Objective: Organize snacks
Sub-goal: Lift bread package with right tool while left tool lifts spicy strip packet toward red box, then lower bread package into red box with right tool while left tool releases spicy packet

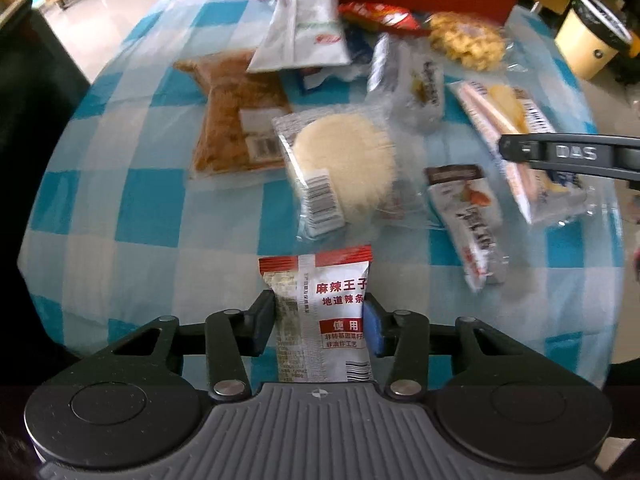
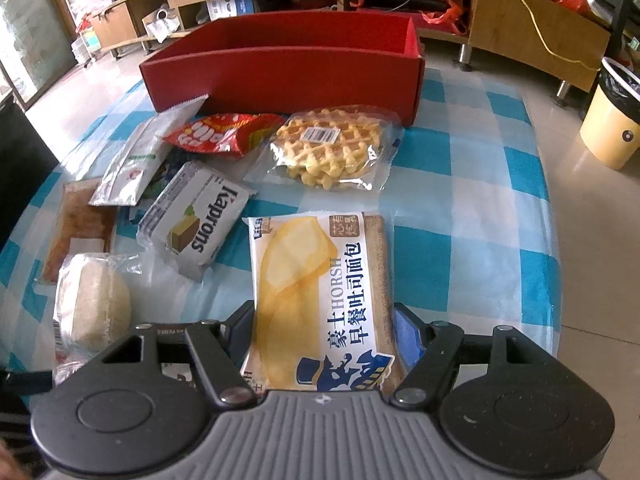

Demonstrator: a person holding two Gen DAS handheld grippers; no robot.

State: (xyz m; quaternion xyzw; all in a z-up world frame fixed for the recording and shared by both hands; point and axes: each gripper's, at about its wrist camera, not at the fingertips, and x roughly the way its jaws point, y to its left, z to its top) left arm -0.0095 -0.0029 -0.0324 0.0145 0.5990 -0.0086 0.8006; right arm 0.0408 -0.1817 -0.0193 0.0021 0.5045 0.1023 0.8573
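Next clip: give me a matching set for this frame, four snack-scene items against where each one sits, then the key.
Items:
1. spicy strip packet
2. toast pack
3. waffle
4. red box

Places:
A. far end of the table
B. between the right tongs
C. just in front of the box
D. clamped in the left tongs

Pairs: 1-D, 2-B, 3-C, 4-A
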